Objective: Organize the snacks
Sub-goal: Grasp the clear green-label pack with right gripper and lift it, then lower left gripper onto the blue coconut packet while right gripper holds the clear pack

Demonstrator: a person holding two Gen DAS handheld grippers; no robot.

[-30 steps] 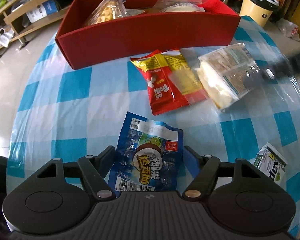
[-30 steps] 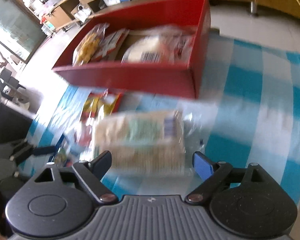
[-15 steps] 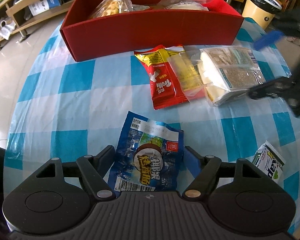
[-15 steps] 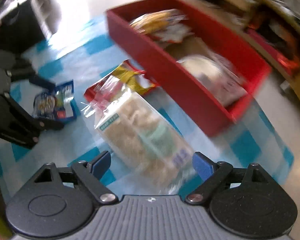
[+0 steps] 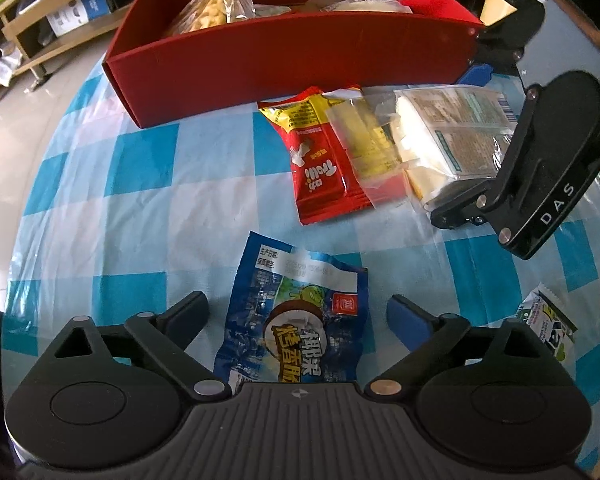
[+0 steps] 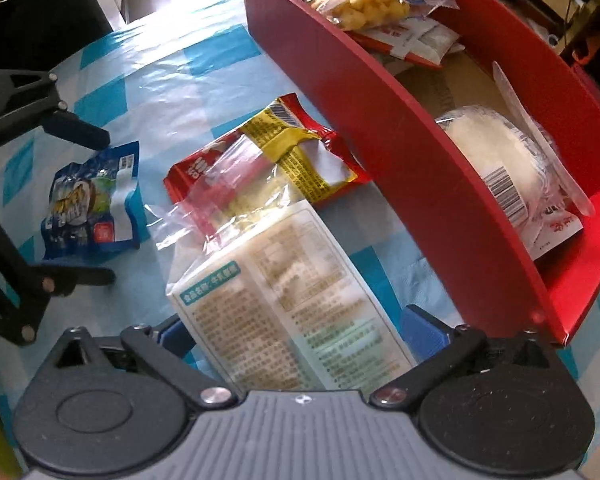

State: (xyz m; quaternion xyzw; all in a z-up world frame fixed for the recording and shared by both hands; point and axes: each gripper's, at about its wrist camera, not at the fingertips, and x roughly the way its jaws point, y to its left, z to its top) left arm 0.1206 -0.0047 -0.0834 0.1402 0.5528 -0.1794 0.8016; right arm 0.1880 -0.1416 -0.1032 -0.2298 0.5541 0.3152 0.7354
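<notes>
Left wrist view: the left gripper (image 5: 298, 314) has just opened wide, its fingers either side of the blue snack packet (image 5: 296, 330) on the checked tablecloth (image 5: 148, 200), not pressing it. The right gripper (image 6: 300, 326) (jaws also just widened) straddles the white cracker pack (image 6: 284, 292) without squeezing. The red box (image 6: 380, 112) holds a puffed-snack bag (image 6: 368, 2) and a white wrapped bun (image 6: 496, 156).

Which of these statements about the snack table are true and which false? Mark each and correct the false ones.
1. The blue packet lies between the open left gripper fingers. True.
2. The red box is empty. False: it holds several snacks.
3. The right gripper straddles the white packet. True.
4. The red packet lies inside the box. False: it lies on the checked tablecloth.
</notes>
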